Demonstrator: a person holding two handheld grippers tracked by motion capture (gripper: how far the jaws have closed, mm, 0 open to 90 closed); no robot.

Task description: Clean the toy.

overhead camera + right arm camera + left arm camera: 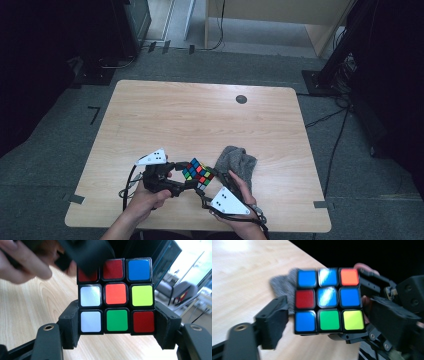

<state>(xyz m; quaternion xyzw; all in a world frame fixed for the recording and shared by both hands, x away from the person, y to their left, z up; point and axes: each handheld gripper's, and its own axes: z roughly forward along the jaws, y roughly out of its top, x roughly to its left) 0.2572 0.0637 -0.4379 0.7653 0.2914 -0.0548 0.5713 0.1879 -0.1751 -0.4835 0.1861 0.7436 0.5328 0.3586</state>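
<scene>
Bright overhead glare on the cube (328, 300), blurred jaws, dark surroundings.

Both of the person's forearms come in from six o'clock. The left hand (150, 197) grips the black two-jaw left gripper (181, 181), which points toward three o'clock; its jaws stand apart, one pad (273, 322) clear of what lies between them. The right hand (240, 200) carries the black right gripper (204, 187), aimed toward ten o'clock, its two pads (71, 326) pressed against opposite sides of its load.
</scene>
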